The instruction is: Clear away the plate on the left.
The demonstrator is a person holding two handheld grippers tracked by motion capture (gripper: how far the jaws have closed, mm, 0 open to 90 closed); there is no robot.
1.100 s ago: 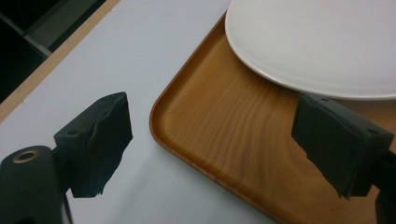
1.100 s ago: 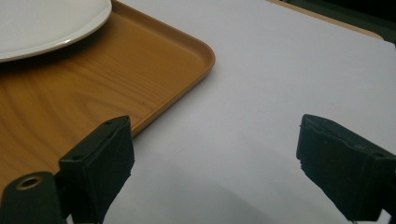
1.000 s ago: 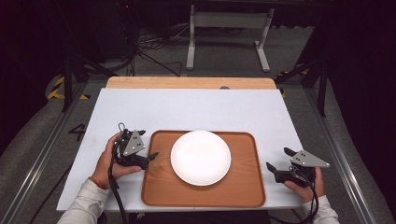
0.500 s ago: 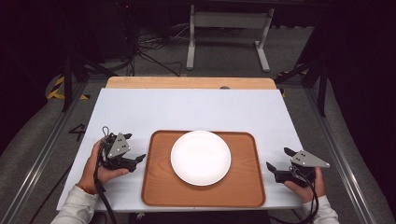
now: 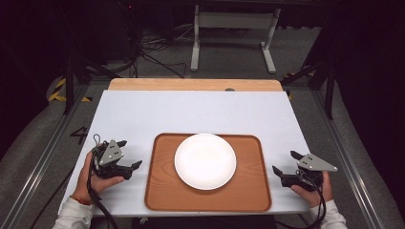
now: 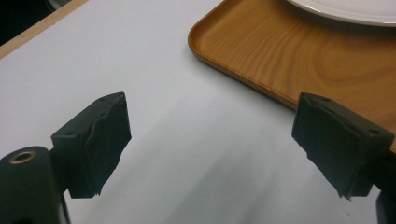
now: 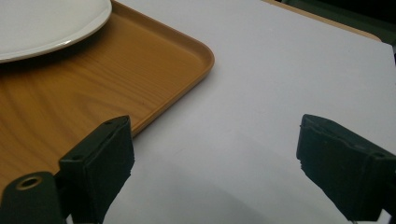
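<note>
Left gripper [image 5: 128, 155] held low in the left hand [image 5: 95, 179], jaws spread wide with nothing between them, pointing inward to the right. Right gripper [image 5: 285, 162] likewise in the right hand [image 5: 313, 191], jaws wide apart and empty, pointing inward to the left. Both forearms enter from the bottom edge, white sleeves at the wrists.

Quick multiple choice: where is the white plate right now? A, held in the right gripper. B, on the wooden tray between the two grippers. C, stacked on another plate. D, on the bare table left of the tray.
B: the plate lies flat on the tray, with the left gripper and right gripper open on the table at either side, holding nothing.
</note>
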